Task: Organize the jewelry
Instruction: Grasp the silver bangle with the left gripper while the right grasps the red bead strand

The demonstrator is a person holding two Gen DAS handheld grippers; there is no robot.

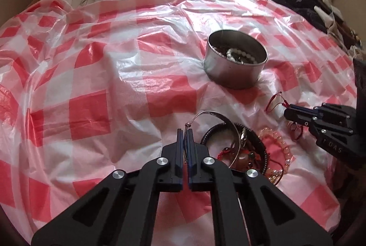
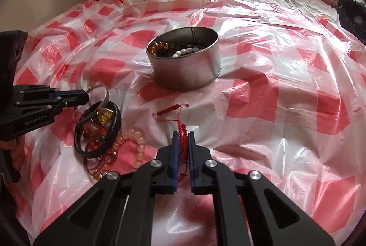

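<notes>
The silver bangle (image 1: 215, 116) is clamped between the closed jaws of the left gripper (image 1: 185, 131), pinched near its small end bead, with its far arc curving right over the loose heap of jewelry (image 1: 247, 150) on the near part of the red-and-white checked plastic sheet (image 1: 91, 86). The right gripper (image 2: 183, 135) is closed on a red braided cord bracelet (image 2: 180, 124), whose free end trails away toward the far left on the sheet.

The risk with the bangle is that its arc looks threaded through or resting on the black leather cord bracelet (image 1: 258, 140) and the red string pieces under it; a quick lift could drag those along or spill the heap. The thin, smooth metal held by a narrow pinch could also swivel or slip out. The cord bracelet is limp, so its dangling tail may snag the rim of the round metal tin (image 2: 183, 60) or fall outside. The slick, wrinkled sheet lies on soft bedding, so the tin could tip if it is nudged.

The tin, already holding white and amber beads (image 2: 187, 50), stands farther off: beyond and to the right of the left gripper, just beyond and nearly straight ahead of the right gripper. The pale bead bracelet (image 2: 135, 143) lies to the near left of the right gripper.
</notes>
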